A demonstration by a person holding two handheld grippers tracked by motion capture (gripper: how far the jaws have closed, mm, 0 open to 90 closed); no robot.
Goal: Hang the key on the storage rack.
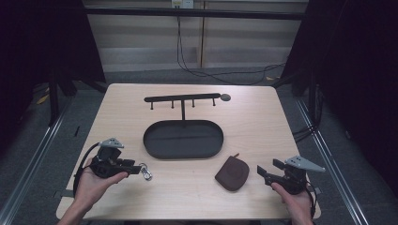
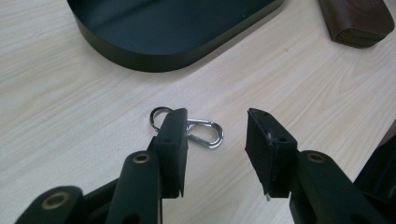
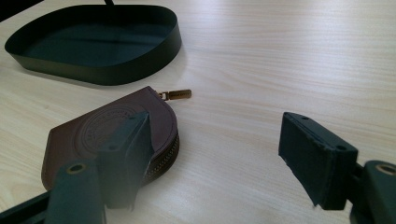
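hovering over the carabiner clip (image 2: 201, 133): left gripper (image 1: 136, 168) jaws part open, straddling it, pads not touching, clip flat on the table (image 1: 253, 126). one jaw tip covers the keyring end of the clip in the left gripper view. landmark = black oval tray (image 1: 155, 147) mid-table: clip sits just off the tray's near-left edge, left gripper on that same side. brown zip pouch (image 1: 232, 173) lies off the tray's near-right corner, zip pull pointing toward the tray. right gripper (image 1: 264, 174) just right of the pouch, jaws wide, nothing between them; one jaw tip overlaps the pouch in the right gripper view, contact unclear. hook rail stand (image 1: 182, 98) rises from the tray's far side.
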